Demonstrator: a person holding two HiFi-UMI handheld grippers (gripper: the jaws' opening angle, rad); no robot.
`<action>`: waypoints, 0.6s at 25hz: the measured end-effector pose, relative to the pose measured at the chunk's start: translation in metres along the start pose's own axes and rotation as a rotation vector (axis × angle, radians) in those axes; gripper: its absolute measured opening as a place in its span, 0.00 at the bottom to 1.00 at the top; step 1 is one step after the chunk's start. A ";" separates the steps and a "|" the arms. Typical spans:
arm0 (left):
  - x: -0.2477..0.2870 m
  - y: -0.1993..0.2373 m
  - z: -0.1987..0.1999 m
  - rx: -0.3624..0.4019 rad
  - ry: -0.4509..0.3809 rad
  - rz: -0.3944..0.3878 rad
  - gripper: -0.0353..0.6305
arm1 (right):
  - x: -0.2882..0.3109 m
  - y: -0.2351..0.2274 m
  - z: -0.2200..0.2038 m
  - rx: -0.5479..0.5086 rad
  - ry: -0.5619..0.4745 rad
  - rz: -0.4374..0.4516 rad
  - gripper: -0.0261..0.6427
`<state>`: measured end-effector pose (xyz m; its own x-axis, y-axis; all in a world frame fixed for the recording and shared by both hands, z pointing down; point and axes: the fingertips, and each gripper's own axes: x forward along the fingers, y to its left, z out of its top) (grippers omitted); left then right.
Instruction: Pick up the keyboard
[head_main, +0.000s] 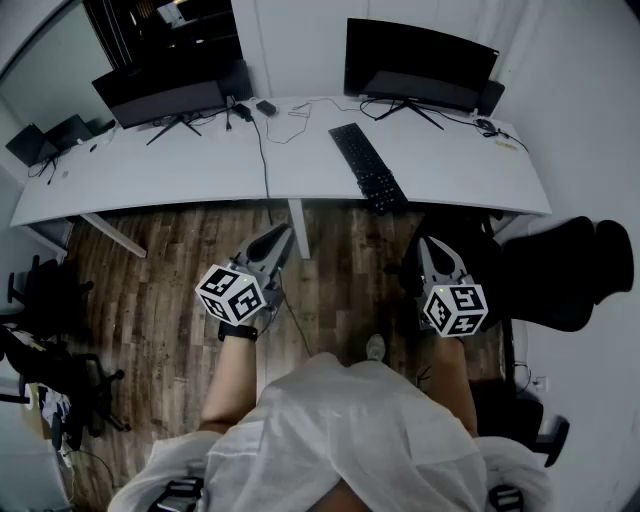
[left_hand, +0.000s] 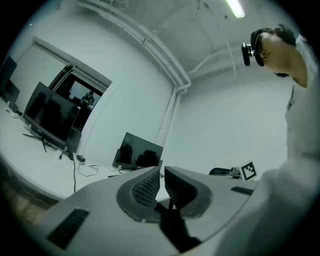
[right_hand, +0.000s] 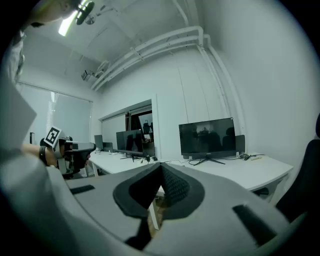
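Observation:
The black keyboard (head_main: 368, 167) lies slanted on the white desk (head_main: 150, 175), in front of the right monitor (head_main: 418, 63), with its near end at the desk's front edge. Both grippers hang over the wooden floor on my side of the desk, well short of the keyboard. My left gripper (head_main: 284, 233) points at the desk's front edge, jaws shut and empty (left_hand: 162, 172). My right gripper (head_main: 427, 244) sits below the keyboard's near end, also shut with nothing in it (right_hand: 161, 167). Neither gripper view clearly shows the keyboard.
A second monitor (head_main: 165, 95) stands at the desk's left, with cables (head_main: 262, 140) running down the middle. A white desk leg (head_main: 297, 228) stands between the grippers. A black office chair (head_main: 565, 270) is close on the right; more chairs (head_main: 40, 300) stand at the left.

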<state>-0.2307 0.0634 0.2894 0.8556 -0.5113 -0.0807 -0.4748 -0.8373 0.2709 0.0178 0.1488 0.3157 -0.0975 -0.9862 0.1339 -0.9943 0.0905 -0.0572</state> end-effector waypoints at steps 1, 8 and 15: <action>-0.001 0.000 -0.001 -0.002 0.003 -0.002 0.09 | 0.000 0.002 0.000 -0.002 0.001 0.001 0.04; -0.006 0.006 0.001 -0.009 0.012 -0.005 0.09 | 0.006 0.016 0.008 -0.018 -0.003 0.008 0.04; -0.013 0.010 -0.001 -0.030 0.010 -0.008 0.09 | 0.008 0.027 0.009 -0.028 0.001 0.014 0.04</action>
<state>-0.2467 0.0622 0.2945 0.8616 -0.5023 -0.0733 -0.4616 -0.8353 0.2986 -0.0099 0.1423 0.3064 -0.1114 -0.9847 0.1342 -0.9936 0.1082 -0.0309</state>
